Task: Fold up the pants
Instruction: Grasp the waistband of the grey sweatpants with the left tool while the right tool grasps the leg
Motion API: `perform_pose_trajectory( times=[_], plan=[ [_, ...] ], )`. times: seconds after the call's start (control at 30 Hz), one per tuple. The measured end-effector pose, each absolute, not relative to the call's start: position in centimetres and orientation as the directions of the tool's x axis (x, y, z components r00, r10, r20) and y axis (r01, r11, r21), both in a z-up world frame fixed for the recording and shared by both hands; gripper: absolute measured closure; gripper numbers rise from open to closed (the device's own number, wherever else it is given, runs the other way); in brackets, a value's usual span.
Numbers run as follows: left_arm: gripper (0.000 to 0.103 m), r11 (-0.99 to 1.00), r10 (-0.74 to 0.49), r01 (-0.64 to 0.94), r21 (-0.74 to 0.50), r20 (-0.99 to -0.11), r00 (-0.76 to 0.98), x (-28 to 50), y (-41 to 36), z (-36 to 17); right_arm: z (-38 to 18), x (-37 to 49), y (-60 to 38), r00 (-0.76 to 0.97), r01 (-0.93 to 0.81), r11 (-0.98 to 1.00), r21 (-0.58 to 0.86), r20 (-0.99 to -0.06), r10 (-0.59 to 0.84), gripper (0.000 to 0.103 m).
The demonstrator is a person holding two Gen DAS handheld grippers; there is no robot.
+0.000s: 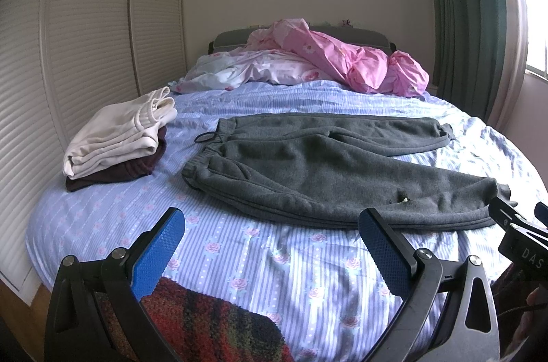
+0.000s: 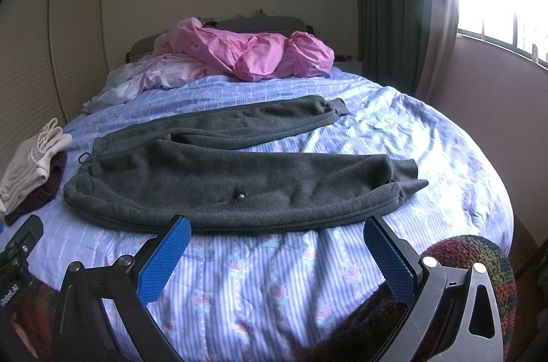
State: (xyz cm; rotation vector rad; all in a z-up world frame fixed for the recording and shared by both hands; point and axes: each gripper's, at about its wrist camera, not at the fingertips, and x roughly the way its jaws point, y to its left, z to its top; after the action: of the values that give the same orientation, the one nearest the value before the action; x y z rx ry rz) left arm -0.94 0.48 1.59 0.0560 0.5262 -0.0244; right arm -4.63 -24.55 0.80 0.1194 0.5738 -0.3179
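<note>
Left wrist view shows the grey pants (image 1: 328,170) spread flat across the striped bedspread (image 1: 267,262), waistband toward the folded clothes stack (image 1: 120,139), legs splayed apart — no fold looks made yet. Both the left gripper (image 1: 270,245) and right gripper (image 2: 277,256) hang wide open and empty just short of the near leg. Judging by this, the next move calls for pinching that leg's edge at waistband and cuff, then carrying it over onto the far leg.

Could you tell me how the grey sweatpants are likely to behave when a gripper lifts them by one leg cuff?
The grey sweatpants look like thick fleece, so they'll probably droop limply. Lying flat on the bedsheet, they'd likely drag rather than slide.
</note>
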Motion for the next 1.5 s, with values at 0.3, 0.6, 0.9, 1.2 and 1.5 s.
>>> perform_pose_trajectory(
  times=[0.3, 0.6, 0.9, 1.2, 1.5],
  plan=[
    [0.0, 0.999, 0.006, 0.019, 0.041, -0.541, 0.841, 2.0, 1.0, 3.5, -0.1, -2.7, -24.1, 0.755, 0.338, 0.936, 0.098, -0.621, -0.208, 0.001],
    [0.0, 0.986, 0.072, 0.034, 0.163, -0.603, 0.794, 10.1, 3.1, 4.9, -2.3, 4.3, -21.8, 0.703, 0.374, 0.905, 0.202, -0.698, -0.134, 0.001],
    [0.003, 0.998, -0.061, 0.015, -0.062, -0.87, 0.489, 20.9, 10.0, -0.6, -5.9, 9.8, -20.0, 0.631, 0.473, 0.836, 0.28, -0.769, -0.1, 0.001],
    [0.005, 0.96, -0.217, -0.1, -0.262, -0.92, 0.327, 24.2, 11.9, -6.1, -9.1, 12.6, -19.5, 0.55, 0.535, 0.8, 0.272, -0.831, -0.085, 0.001],
    [0.027, 0.935, -0.292, -0.143, -0.324, -0.934, 0.204, 26.3, 9.5, -10.8, -11.3, 13.1, -21.4, 0.556, 0.557, 0.778, 0.291, -0.826, -0.09, 0.001]
  ],
)
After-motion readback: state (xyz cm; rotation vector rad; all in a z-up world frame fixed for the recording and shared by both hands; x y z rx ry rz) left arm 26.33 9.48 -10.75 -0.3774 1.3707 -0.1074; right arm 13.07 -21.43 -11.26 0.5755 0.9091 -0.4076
